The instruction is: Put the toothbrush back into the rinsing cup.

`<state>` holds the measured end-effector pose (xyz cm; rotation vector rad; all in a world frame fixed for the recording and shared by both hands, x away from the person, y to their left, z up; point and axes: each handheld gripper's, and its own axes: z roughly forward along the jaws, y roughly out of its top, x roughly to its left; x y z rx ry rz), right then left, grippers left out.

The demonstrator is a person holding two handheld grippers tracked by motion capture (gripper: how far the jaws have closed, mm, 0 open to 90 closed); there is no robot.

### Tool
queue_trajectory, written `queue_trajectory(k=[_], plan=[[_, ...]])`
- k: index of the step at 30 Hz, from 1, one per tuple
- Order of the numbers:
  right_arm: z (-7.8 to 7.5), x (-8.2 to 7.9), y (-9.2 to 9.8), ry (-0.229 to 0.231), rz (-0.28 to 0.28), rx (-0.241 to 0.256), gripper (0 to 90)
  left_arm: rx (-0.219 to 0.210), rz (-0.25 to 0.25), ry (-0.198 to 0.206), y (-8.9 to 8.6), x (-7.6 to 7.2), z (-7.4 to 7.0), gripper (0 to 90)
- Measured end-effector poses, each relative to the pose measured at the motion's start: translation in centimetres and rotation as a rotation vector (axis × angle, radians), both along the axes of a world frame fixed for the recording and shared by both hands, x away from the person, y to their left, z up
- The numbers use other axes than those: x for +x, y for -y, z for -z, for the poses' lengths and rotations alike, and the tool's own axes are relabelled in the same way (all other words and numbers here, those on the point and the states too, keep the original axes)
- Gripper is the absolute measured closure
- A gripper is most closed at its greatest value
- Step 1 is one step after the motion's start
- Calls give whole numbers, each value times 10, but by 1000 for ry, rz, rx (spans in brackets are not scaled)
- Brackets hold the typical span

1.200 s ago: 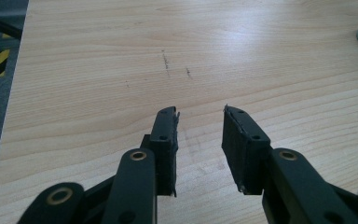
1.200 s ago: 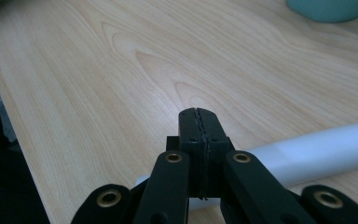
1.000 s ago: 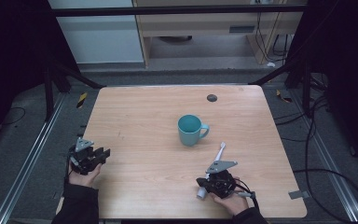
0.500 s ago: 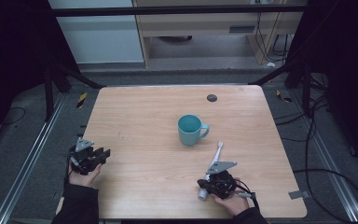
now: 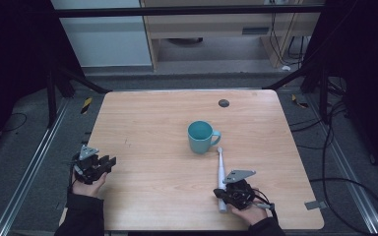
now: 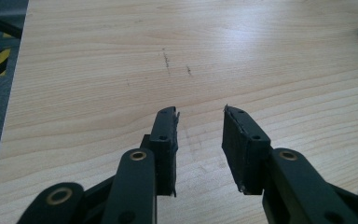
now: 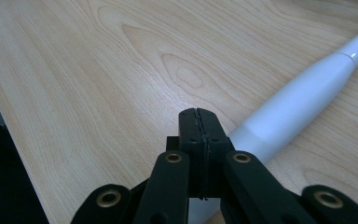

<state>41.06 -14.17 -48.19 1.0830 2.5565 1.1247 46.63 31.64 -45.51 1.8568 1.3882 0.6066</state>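
My right gripper (image 7: 199, 114), jaws clenched empty, sits beside the toothbrush (image 5: 220, 172) lying at the cup's (image 5: 200, 136) five o'clock; light, stiff, slippery, best gripped mid-handle, left gripper (image 6: 200, 116) released.

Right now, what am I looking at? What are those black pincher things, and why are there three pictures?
A person is holding two grabbing tools. One picture looks down from above the wooden table. The other two come from little cameras riding on each tool, looking along its black jaws. The left gripper has its jaws apart over the wood. The right gripper has its jaws pressed together, right beside a white toothbrush lying flat. A teal mug stands upright mid-table. Nothing is held.
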Motion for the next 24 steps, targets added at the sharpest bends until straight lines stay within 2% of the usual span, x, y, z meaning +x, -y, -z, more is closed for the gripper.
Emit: queue_trajectory(k=[13, 18, 24], plan=[[0, 0, 2, -16, 7, -11, 900, -1, 1, -2, 0, 0, 0, 649], [-1, 0, 4, -13, 12, -5, 900, -2, 1, -1, 0, 0, 0, 650], [-6, 0, 4, 15, 35, 17, 874, -4, -1, 0, -1, 0, 0, 650]])
